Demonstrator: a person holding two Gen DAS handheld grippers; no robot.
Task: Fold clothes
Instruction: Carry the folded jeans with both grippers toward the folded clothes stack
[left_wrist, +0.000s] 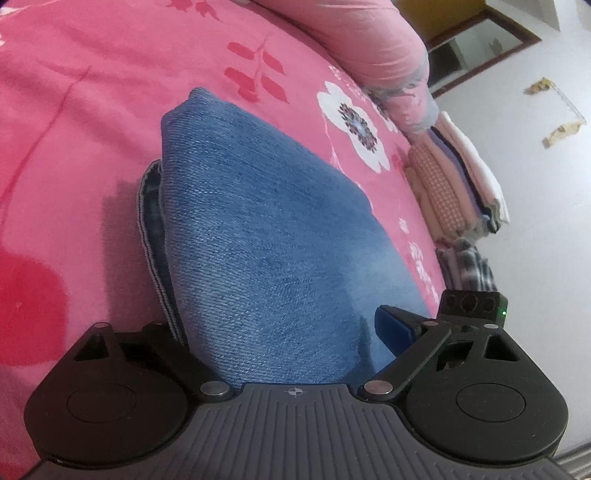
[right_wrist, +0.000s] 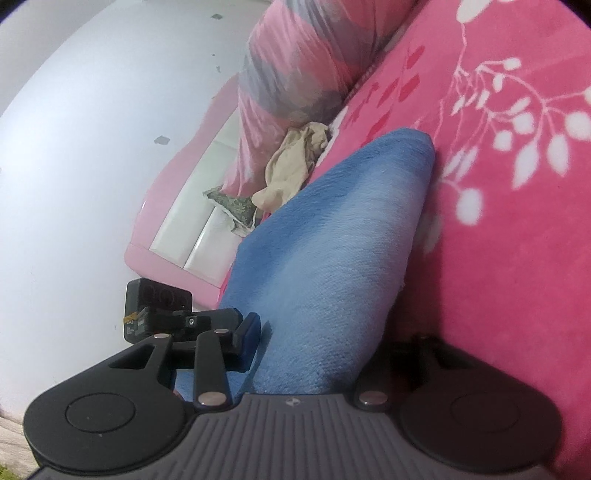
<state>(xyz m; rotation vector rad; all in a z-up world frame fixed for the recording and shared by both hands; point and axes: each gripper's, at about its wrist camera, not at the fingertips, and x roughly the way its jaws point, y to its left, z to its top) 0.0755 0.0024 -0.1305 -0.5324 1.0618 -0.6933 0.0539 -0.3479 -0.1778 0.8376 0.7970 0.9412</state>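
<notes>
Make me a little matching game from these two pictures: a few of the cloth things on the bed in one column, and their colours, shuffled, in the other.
Things:
1. folded jeans
2. bed cover
3. crumpled cloth by the rolled quilt
4. top piece of the folded stack at the bed's edge

Colours:
A. beige
B. white
C. blue
D. bright pink with flowers

Pairs: 1-C, 2-D, 3-A, 4-B
</notes>
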